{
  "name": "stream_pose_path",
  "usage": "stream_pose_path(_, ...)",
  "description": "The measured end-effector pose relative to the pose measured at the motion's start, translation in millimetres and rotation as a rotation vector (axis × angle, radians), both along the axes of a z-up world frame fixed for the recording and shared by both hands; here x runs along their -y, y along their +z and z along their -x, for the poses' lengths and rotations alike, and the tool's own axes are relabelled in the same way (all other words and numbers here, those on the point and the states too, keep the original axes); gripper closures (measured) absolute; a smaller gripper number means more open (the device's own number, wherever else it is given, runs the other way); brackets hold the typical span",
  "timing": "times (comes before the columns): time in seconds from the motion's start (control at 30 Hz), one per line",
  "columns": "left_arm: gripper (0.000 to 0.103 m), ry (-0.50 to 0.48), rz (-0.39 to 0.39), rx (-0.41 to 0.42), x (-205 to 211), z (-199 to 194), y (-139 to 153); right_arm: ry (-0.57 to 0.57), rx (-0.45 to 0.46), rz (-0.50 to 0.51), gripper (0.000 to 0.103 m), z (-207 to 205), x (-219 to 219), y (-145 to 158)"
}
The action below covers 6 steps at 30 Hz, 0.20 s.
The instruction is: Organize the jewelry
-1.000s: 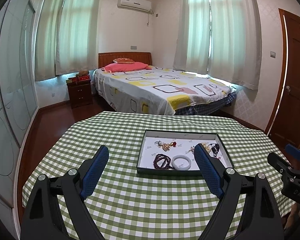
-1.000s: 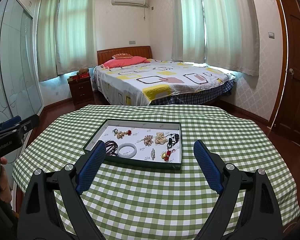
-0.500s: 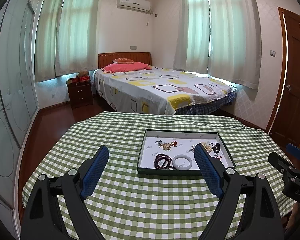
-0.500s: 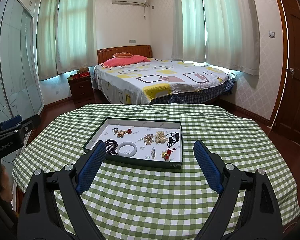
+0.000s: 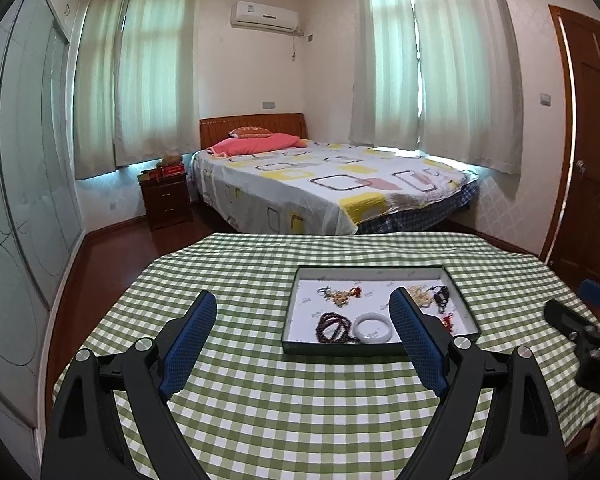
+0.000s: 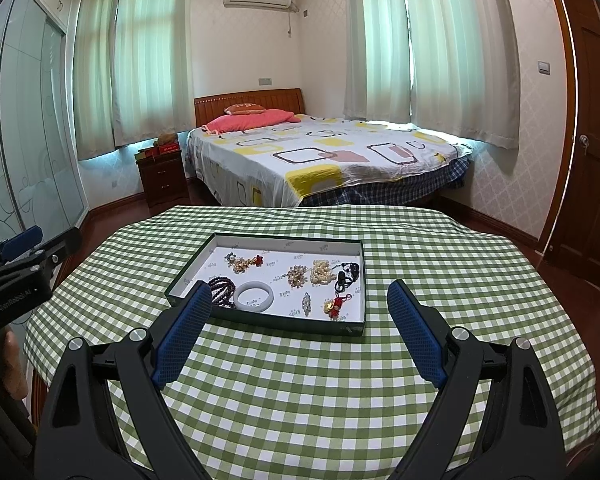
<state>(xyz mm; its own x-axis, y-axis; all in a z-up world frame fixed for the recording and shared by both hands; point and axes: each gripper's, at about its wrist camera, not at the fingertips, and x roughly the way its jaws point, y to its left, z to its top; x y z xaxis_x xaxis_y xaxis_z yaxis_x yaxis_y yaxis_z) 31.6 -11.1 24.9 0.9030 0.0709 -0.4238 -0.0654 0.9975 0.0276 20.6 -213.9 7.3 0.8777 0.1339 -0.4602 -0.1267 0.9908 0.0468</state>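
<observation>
My left gripper (image 5: 302, 304) has its blue-padded fingers (image 5: 188, 344) spread wide, holding nothing, above the green checked tablecloth (image 5: 300, 412). My right gripper (image 6: 299, 294) is spread just as wide and is likewise empty; its left finger (image 6: 184, 336) overlaps the near left corner of the tray in the right wrist view, though I cannot tell whether it touches it.

Just beyond both pairs of fingers lies the shallow dark-rimmed jewelry tray (image 6: 300, 326) with a white lining, flat on the cloth. In its near left part a dark red bead bracelet (image 6: 223, 288) lies coiled, touching a pale jade bangle (image 6: 254, 296). Toward the far left is a small gold charm with a red tassel (image 6: 246, 263). In the middle sits a gold cluster brooch (image 6: 297, 275), just beside a heap of cream beads (image 6: 322, 272). A black corded piece (image 6: 347, 274) lies at the right wall, with a red and gold knot charm (image 6: 334, 304) nearer to me, and a small silver pin (image 6: 307, 303) left of that.

Behind the table stands a bed (image 5: 324, 184).
</observation>
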Motion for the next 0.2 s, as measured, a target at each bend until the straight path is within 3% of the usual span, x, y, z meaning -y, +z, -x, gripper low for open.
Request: stream_pose_path(0.2, 0.018, -0.008, 0.035, -0.109, -10.9, -23.4, -23.5, -0.024, -0.025, -0.009, 0.016, -10.5, 9.2, -11.7)
